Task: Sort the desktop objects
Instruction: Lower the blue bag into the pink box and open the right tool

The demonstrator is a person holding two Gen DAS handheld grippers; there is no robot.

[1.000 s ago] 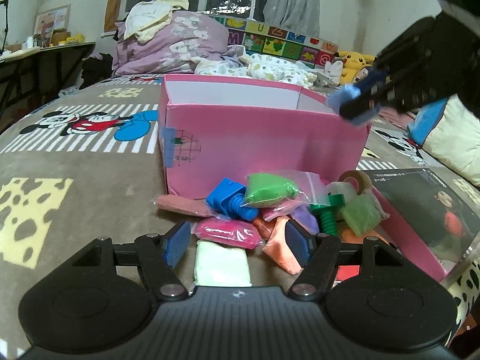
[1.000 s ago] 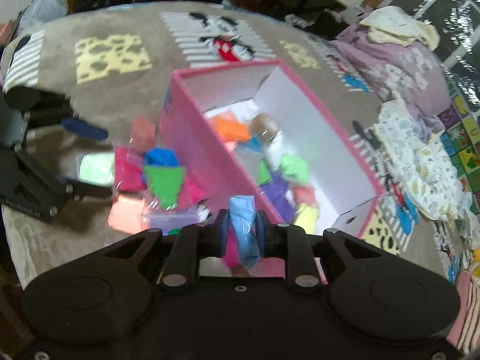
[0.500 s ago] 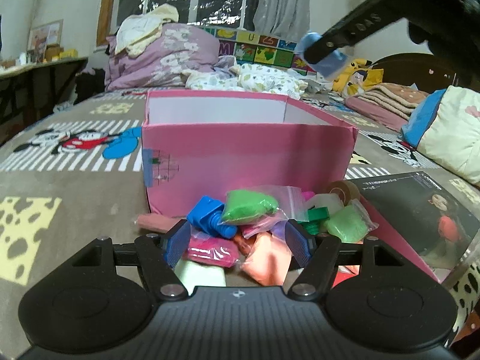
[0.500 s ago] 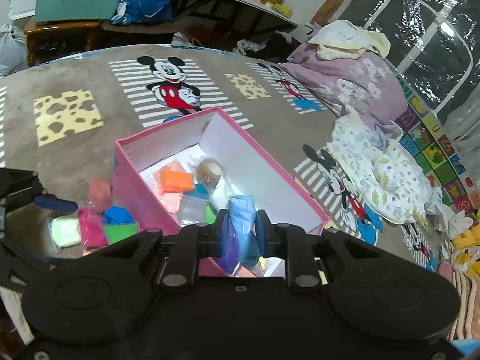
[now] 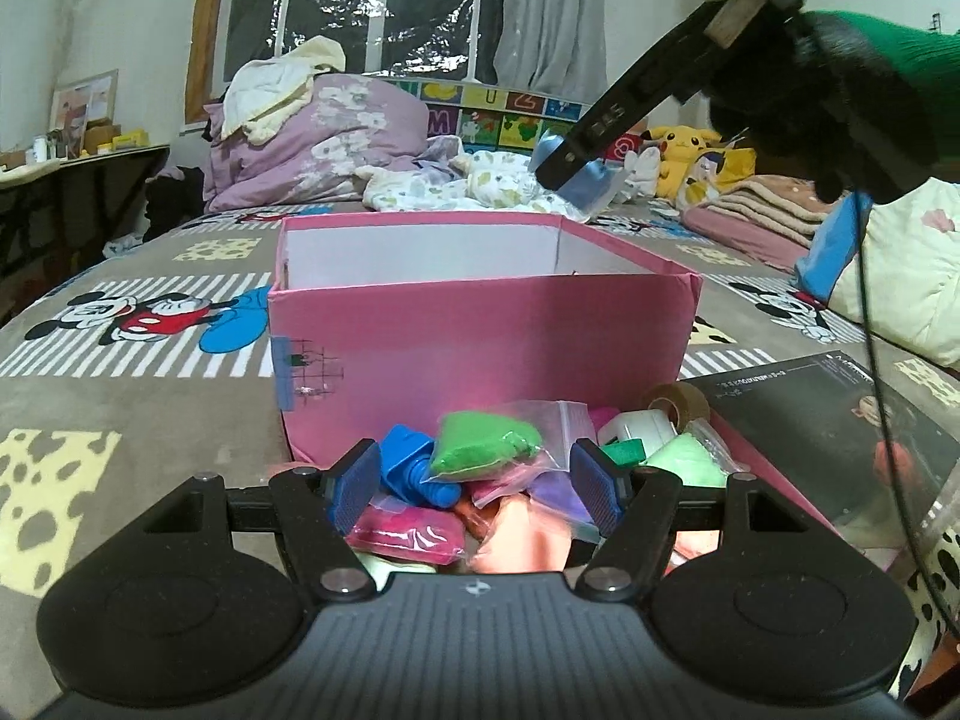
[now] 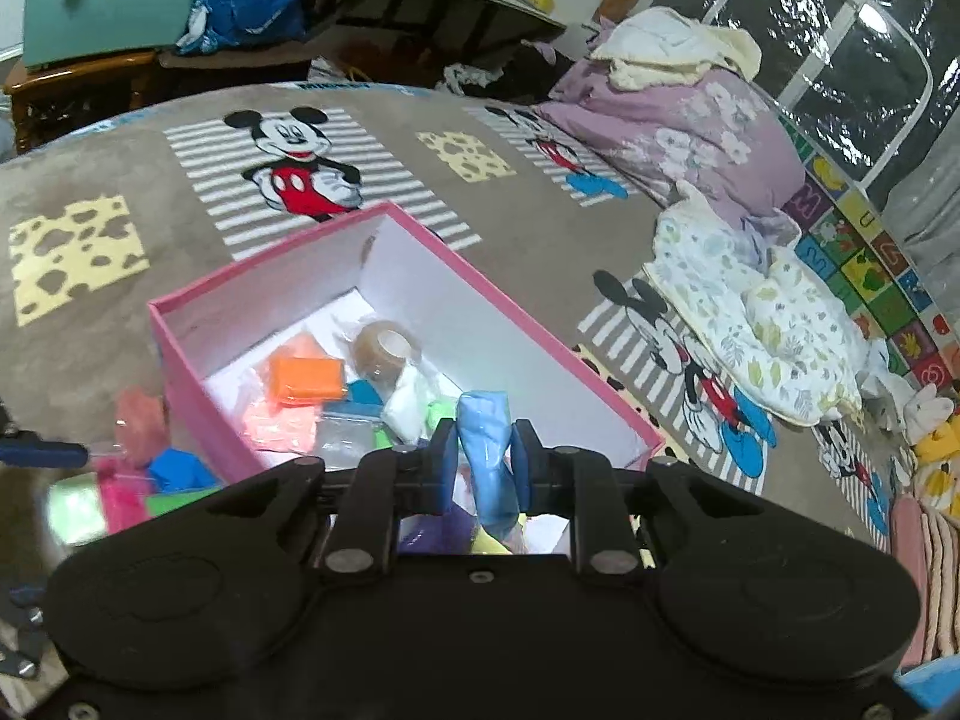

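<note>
An open pink box (image 5: 480, 330) stands on the cartoon-print bedspread. In the right wrist view the pink box (image 6: 180, 360) holds an orange clay block (image 6: 306, 381), a tape roll (image 6: 384, 351) and several small bags. My right gripper (image 6: 485, 462) is shut on a light blue clay bag (image 6: 489, 450), above the box's near end. The left wrist view shows the right gripper (image 5: 576, 171) with that bag (image 5: 591, 186) above the box's far right corner. My left gripper (image 5: 475, 486) stands open low over a pile in front of the box: a green bag (image 5: 486, 441), a blue bolt (image 5: 414, 471), a magenta bag (image 5: 408, 534).
Right of the pile lie a brown tape roll (image 5: 678, 402), a pale green bag (image 5: 690, 456) and a dark printed board (image 5: 840, 420). A pillow (image 5: 900, 276), plush toys (image 5: 684, 144) and a heap of bedding (image 5: 318, 144) lie behind. A thin cable (image 5: 870, 300) hangs at the right.
My right gripper carried the light blue bag from the box's near side up and over its open top. The left gripper stayed open over the pile, tilting slightly.
</note>
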